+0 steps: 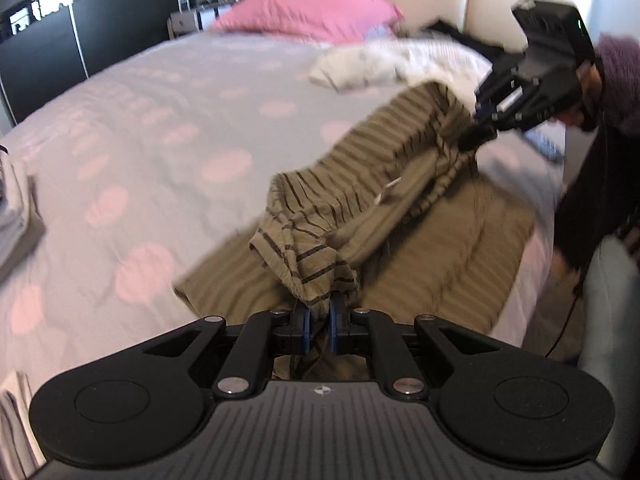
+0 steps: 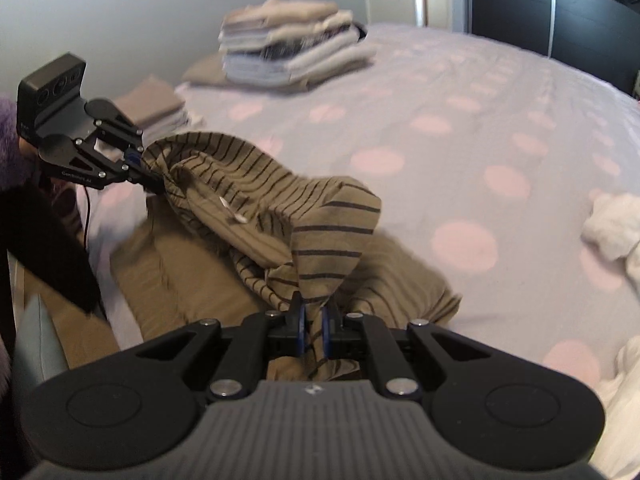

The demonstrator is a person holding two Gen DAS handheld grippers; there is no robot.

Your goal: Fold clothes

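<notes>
Item: striped olive garment [image 1: 360,168], pinched at one edge by the left gripper [image 1: 319,316], at the other by the right gripper [image 2: 313,330], lifted over the bed [image 1: 160,128]. Risk: thin bunched grips may slip, dropping an edge and skewing the fold.

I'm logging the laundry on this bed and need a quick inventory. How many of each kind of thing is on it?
Olive striped garment, held by left gripper and right gripper: 1
Stacks of folded clothes: 2
Crumpled white laundry heap: 1
Pink pillow: 1
Total: 5
</notes>
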